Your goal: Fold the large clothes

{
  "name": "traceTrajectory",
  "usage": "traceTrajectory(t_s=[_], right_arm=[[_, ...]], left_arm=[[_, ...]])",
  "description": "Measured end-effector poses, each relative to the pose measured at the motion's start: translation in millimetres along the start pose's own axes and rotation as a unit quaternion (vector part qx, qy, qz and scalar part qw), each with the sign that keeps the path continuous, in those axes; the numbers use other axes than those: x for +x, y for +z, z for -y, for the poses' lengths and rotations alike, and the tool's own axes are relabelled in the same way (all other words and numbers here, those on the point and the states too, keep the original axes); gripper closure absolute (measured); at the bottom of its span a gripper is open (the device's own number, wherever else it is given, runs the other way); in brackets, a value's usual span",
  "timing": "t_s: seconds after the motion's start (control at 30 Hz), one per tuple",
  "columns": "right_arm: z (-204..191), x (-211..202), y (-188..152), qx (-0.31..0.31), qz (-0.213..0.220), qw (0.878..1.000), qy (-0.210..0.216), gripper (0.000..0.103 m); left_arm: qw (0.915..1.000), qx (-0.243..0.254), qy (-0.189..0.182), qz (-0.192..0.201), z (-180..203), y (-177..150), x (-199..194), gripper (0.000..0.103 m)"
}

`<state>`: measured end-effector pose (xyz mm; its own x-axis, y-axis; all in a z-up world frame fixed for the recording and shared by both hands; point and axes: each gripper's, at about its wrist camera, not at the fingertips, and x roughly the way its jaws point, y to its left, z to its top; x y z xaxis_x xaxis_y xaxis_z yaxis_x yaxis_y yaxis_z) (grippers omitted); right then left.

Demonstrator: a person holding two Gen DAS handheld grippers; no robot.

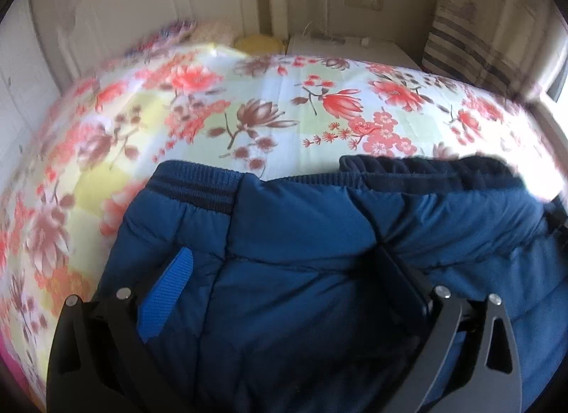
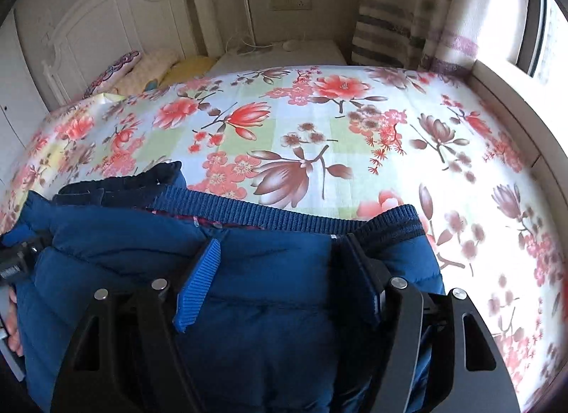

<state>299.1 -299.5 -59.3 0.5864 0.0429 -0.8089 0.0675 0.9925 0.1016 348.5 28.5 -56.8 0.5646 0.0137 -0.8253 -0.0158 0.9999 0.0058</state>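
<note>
Probably light but bulky, soft and springy, with a slick shell likely to slide: best taken at the ribbed knit hem (image 2: 284, 209), where cloth bunches firmly. Padded navy-blue quilted jacket (image 1: 301, 235), stitched in puffy panels, darker ribbed band along far edge, lying at near side of floral-print bed (image 2: 355, 136). Left hand-held gripper (image 1: 284, 271) spread wide, fabric bulging between its fingers, grip uncertain. Right hand-held gripper (image 2: 280, 264) likewise wide apart astride jacket near hem, clamping not evident.
</note>
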Motion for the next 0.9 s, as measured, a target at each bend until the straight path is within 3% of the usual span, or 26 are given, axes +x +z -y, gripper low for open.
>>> traceTrajectory(t_s=[0.07, 0.1, 0.23, 0.27, 0.33, 0.37, 0.5, 0.6, 0.7, 0.73, 0.77, 0.8, 0.83, 0.9], right_arm=[[2.9, 0.5, -1.2, 0.012, 0.001, 1.000, 0.014, 0.039], [3.8, 0.2, -1.6, 0.014, 0.002, 1.000, 0.016, 0.039], [0.3, 0.2, -1.6, 0.012, 0.003, 1.000, 0.014, 0.039], [0.0, 0.1, -1.7, 0.013, 0.003, 1.000, 0.015, 0.039], [0.6, -0.5, -1.7, 0.017, 0.005, 1.000, 0.018, 0.039], [0.8, -0.5, -1.9, 0.018, 0.005, 1.000, 0.018, 0.039], [1.5, -0.1, -2.3, 0.018, 0.005, 1.000, 0.019, 0.039], [1.8, -1.2, -3.8, 0.021, 0.007, 1.000, 0.022, 0.039], [3.5, -1.2, -4.0, 0.023, 0.007, 0.999, 0.026, 0.039], [3.8, -1.2, -3.9, 0.023, 0.007, 0.999, 0.028, 0.039], [4.0, -1.0, -3.9, 0.023, 0.007, 0.999, 0.028, 0.038], [3.9, -1.2, -3.9, 0.023, 0.007, 0.999, 0.029, 0.038], [4.2, -1.2, -3.9, 0.023, 0.007, 0.999, 0.029, 0.038], [3.9, -1.1, -3.8, 0.024, 0.007, 0.999, 0.030, 0.038]], left_arm=[[0.9984, -0.020, -0.045, 0.028, 7.0, 6.0, -24.8, 0.004], [0.9979, -0.011, -0.048, 0.042, 16.4, 6.7, -33.8, 0.003], [0.9912, 0.089, -0.055, 0.081, 83.4, 3.7, -52.4, 0.002], [0.9895, 0.113, -0.054, 0.072, 103.1, -2.2, -39.9, 0.002], [0.9876, 0.154, -0.027, 0.008, 129.8, -14.8, 2.6, 0.002], [0.9879, 0.152, -0.031, 0.007, 129.7, -16.8, 7.6, 0.002], [0.9880, 0.134, -0.075, -0.001, 112.3, -7.1, 5.7, 0.002], [0.9926, 0.110, -0.028, 0.043, 82.9, 11.4, -6.7, 0.002], [0.9978, 0.054, 0.027, 0.027, 26.2, 31.2, 11.6, 0.002], [0.9991, 0.040, 0.009, 0.009, 5.8, 32.7, 25.2, 0.002], [0.9989, 0.016, -0.043, -0.001, -10.1, 33.7, 31.4, 0.002], [0.9935, -0.037, -0.105, -0.025, -31.3, 33.6, 40.8, 0.002], [0.9918, -0.054, -0.114, -0.022, -39.3, 33.4, 41.4, 0.002], [0.9942, -0.043, -0.098, -0.012, -33.8, 31.5, 39.6, 0.002]])
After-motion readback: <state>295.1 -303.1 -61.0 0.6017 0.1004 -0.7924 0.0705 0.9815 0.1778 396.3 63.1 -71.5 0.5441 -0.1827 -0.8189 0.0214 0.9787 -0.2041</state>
